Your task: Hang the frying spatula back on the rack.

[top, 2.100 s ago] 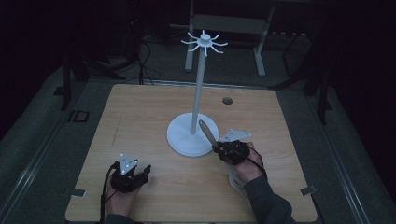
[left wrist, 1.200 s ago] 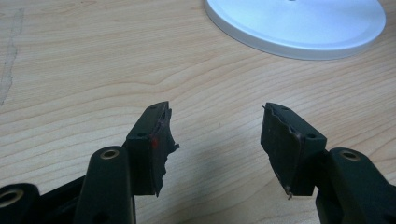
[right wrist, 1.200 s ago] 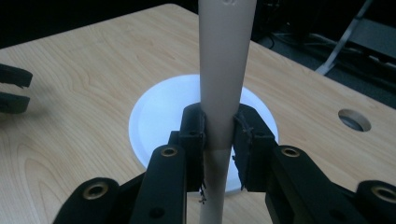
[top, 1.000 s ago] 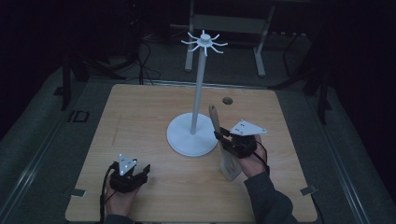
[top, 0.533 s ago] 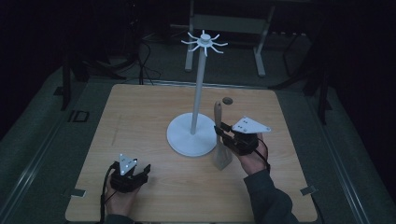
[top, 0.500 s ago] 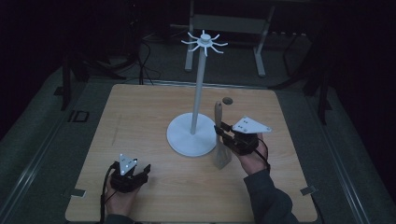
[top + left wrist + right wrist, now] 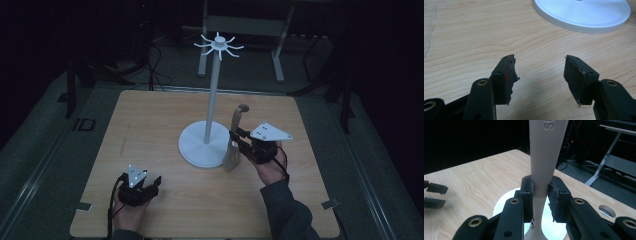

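A beige spatula (image 7: 234, 131) stands nearly upright just right of the white hook stand (image 7: 213, 95), its broad end low by the stand's round base (image 7: 196, 149). My right gripper (image 7: 236, 138) is shut on its narrow neck; in the right gripper view the pads (image 7: 553, 195) press it from both sides, and the spatula (image 7: 547, 150) rises out of the top of the picture. My left gripper (image 7: 153, 184) rests on the table near the front left, open, with nothing between its fingers (image 7: 506, 75). The stand's base (image 7: 584, 15) lies ahead of it.
The wooden table (image 7: 150, 120) has a small round hole (image 7: 607, 210) near its far edge, behind the spatula. The stand's top carries several short hooks (image 7: 219, 45). A metal frame (image 7: 245, 25) stands on the dark floor beyond the table.
The right hand has lifted and swung the spatula from a lean to the left to nearly upright, shifting slightly right. The left gripper has stayed put.
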Action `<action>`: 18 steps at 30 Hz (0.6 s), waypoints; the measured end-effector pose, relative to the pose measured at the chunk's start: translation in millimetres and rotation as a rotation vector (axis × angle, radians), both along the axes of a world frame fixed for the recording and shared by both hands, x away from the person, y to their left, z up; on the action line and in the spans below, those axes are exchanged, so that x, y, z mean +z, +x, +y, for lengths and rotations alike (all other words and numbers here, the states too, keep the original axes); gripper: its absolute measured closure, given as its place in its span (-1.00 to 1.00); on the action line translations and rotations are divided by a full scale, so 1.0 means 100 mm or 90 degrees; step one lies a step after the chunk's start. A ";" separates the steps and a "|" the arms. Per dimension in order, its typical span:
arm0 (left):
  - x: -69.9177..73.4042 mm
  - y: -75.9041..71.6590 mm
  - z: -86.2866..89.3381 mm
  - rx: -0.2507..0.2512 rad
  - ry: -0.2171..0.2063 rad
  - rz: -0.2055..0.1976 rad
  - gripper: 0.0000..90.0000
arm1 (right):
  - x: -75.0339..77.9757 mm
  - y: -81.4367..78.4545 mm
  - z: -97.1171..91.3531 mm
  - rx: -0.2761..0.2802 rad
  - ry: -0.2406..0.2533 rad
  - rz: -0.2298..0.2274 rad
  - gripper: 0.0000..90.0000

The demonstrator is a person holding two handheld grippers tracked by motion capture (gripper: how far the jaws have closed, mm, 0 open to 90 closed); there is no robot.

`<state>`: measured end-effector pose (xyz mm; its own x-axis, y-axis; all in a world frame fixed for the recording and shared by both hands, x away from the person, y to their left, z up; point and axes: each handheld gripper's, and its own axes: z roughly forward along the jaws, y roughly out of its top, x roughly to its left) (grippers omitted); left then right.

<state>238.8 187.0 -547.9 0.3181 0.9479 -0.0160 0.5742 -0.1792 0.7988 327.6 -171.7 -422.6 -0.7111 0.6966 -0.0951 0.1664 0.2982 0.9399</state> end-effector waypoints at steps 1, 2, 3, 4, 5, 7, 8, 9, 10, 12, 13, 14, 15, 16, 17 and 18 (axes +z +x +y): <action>0.00 0.00 0.00 0.000 0.000 0.000 -0.05 | 0.01 0.00 0.00 -0.001 0.001 0.000 0.66; 0.00 0.00 0.00 0.000 0.000 0.000 -0.05 | 0.01 0.00 0.00 -0.001 0.001 0.000 0.66; 0.00 0.00 0.00 0.000 -0.001 -0.001 -0.05 | 0.02 0.02 -0.01 0.001 0.005 0.002 0.66; 0.00 0.00 0.00 0.000 -0.001 -0.001 -0.05 | 0.02 0.02 -0.01 0.000 0.005 0.003 0.66; 0.00 0.00 0.00 0.000 -0.001 -0.001 -0.05 | 0.03 0.03 -0.02 -0.001 0.007 0.002 0.66; 0.00 0.00 0.00 0.000 -0.001 -0.001 -0.05 | 0.04 0.04 -0.02 -0.002 0.010 0.003 0.66; 0.00 0.00 0.00 0.000 -0.001 -0.001 -0.05 | 0.05 0.04 -0.03 -0.002 0.011 0.002 0.66; 0.00 0.00 0.00 0.000 -0.001 -0.001 -0.05 | 0.05 0.04 -0.03 -0.003 0.012 0.001 0.66; 0.00 0.00 0.00 0.000 -0.001 -0.001 -0.05 | 0.06 0.04 -0.04 -0.004 0.013 0.000 0.66; 0.00 0.00 0.00 0.000 -0.001 0.000 -0.05 | 0.08 0.05 -0.04 -0.005 0.016 0.001 0.66; 0.00 0.00 0.00 -0.001 -0.001 0.000 -0.05 | 0.09 0.06 -0.04 -0.005 0.019 0.000 0.66; 0.00 0.00 0.00 -0.001 -0.001 0.000 -0.06 | 0.09 0.06 -0.04 -0.005 0.019 0.000 0.66; 0.00 0.00 0.00 -0.001 -0.001 0.001 -0.06 | 0.10 0.06 -0.04 -0.005 0.021 0.000 0.66; 0.00 0.00 0.00 0.000 -0.001 0.000 -0.06 | 0.12 0.07 -0.04 -0.004 0.023 -0.002 0.66; 0.00 0.00 0.00 0.000 -0.001 0.000 -0.06 | 0.13 0.07 -0.04 -0.004 0.023 -0.003 0.66; 0.00 0.00 0.00 0.000 -0.001 0.000 -0.06 | 0.14 0.07 -0.03 -0.004 0.023 -0.004 0.66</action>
